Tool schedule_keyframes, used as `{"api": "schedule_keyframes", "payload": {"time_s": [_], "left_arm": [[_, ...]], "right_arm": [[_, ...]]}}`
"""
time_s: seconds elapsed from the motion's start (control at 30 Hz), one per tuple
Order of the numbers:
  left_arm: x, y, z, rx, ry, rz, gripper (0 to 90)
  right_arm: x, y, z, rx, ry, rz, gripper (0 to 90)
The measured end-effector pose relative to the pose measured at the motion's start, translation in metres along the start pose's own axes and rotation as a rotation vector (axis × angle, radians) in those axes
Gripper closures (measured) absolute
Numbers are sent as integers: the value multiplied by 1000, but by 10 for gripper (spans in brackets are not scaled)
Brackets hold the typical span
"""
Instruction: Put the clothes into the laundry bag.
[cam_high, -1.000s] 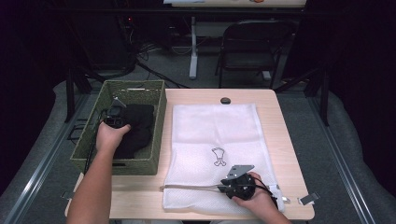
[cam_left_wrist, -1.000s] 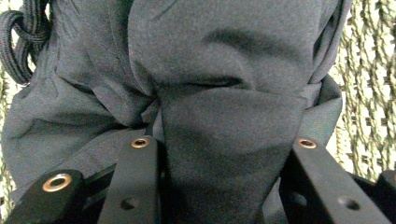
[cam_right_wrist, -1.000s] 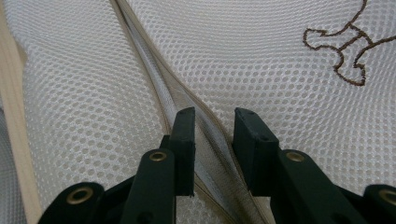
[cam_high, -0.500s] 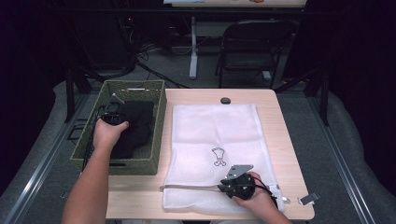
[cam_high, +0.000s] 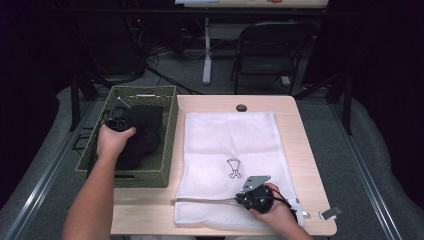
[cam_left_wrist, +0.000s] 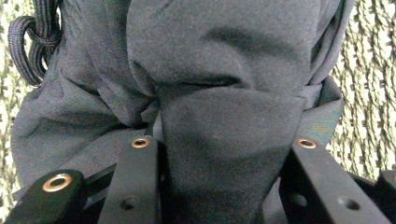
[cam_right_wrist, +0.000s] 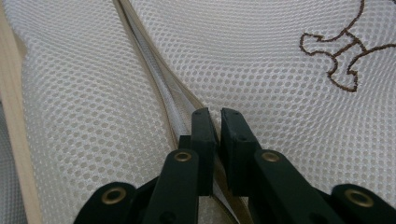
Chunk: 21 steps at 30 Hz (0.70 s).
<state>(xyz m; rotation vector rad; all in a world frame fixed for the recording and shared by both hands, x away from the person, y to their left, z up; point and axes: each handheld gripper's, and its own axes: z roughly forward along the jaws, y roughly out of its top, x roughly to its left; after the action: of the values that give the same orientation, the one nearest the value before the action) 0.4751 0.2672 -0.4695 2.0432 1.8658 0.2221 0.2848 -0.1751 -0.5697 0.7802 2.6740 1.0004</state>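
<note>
A dark garment (cam_high: 145, 131) lies bunched in the green woven basket (cam_high: 145, 177) at the table's left. My left gripper (cam_high: 119, 119) is down inside that basket and shut on a fold of the dark garment (cam_left_wrist: 224, 56), which bulges between the jaws of the left gripper (cam_left_wrist: 219, 144). A white mesh bag (cam_high: 230, 145) with a small brown embroidered figure lies flat on the table. At its near edge my right gripper (cam_high: 240, 199) points left along the zipper band (cam_high: 205, 201). The right gripper (cam_right_wrist: 219, 114) has just been closing, and its jaws pinch the zipper band (cam_right_wrist: 154, 70).
A small black round object (cam_high: 241, 107) sits at the table's far edge. A small metal piece (cam_high: 330, 213) lies by the front right corner. A black cord loop (cam_left_wrist: 28, 51) hangs beside the garment. A folding chair (cam_high: 270, 45) stands beyond the table.
The left hand has shifted slightly left in the basket with the garment. The right hand has stayed at the bag's near edge.
</note>
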Motion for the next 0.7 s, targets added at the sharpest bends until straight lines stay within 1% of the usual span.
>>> {"api": "schedule_keyframes", "payload": {"time_s": [0.13, 0.17, 0.3, 0.37, 0.43, 0.53, 0.57, 0.7], "left_arm": [[3, 0, -2, -3, 1, -6, 618], [4, -1, -4, -8, 1, -17, 618], [6, -1, -6, -10, -3, -17, 618], [7, -2, -8, -17, -5, -25, 618], [6, -2, -12, -16, 2, -18, 618], [6, -2, -16, -26, 0, -10, 618], [5, -3, -20, -27, -8, -9, 618], [3, -3, -26, -28, -3, 5, 618]], "right_arm": [[0, 2, -1, 1, -2, -6, 887], [0, 2, -1, -2, 1, -3, 891], [1, 2, -1, -2, 1, -3, 895], [0, 2, -2, -2, 3, -3, 896], [1, 2, -2, -2, 3, -2, 896], [1, 2, -2, -2, 2, -5, 896], [1, 2, -2, -2, 3, -5, 897], [1, 2, -2, -2, 4, -4, 897]]}}
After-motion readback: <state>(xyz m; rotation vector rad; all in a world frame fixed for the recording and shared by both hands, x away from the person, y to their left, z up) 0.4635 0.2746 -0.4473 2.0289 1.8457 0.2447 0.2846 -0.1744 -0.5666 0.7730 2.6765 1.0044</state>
